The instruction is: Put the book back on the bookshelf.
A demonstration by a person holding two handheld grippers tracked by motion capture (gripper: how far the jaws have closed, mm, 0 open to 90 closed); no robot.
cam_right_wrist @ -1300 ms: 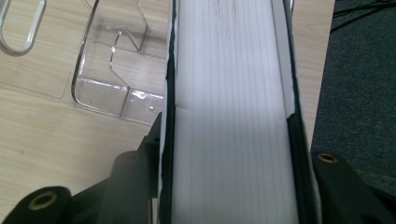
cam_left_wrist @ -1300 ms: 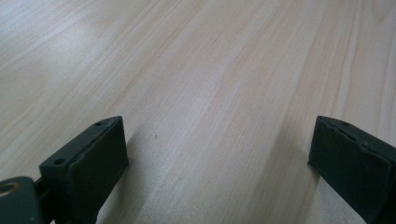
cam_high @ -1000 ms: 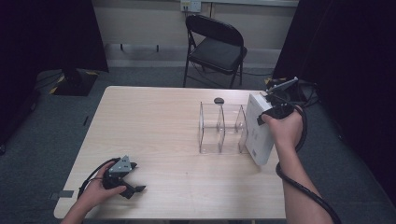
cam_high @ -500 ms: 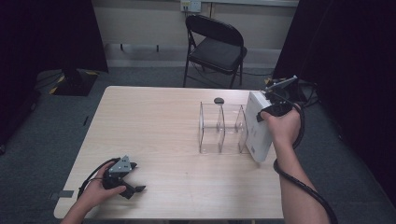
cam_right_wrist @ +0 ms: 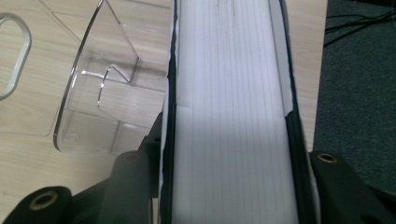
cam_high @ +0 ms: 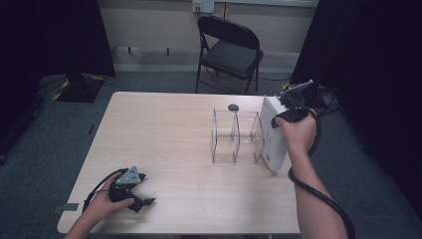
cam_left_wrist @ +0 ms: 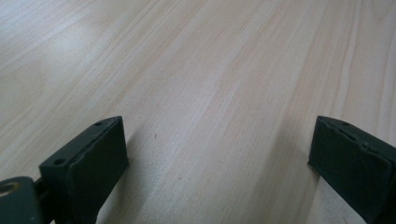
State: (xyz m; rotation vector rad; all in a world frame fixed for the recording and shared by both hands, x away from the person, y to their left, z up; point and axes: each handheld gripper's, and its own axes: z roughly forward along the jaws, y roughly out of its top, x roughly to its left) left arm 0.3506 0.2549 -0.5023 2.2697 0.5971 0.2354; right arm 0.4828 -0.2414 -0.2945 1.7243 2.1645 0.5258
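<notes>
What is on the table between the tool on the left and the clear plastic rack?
Nothing: between the left tool and the clear rack, the high view shows bare table.

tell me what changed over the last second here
Hardly anything. The right gripper stays shut on the thick white book standing beside the clear plastic divider rack, its forearm shifting only slightly. The left gripper still rests open on the light wooden table.

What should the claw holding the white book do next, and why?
Probably shift the white book left, over the clear rack. The right claw grips its top edge, and it stands at the rack's outer right side, not in a slot.
</notes>
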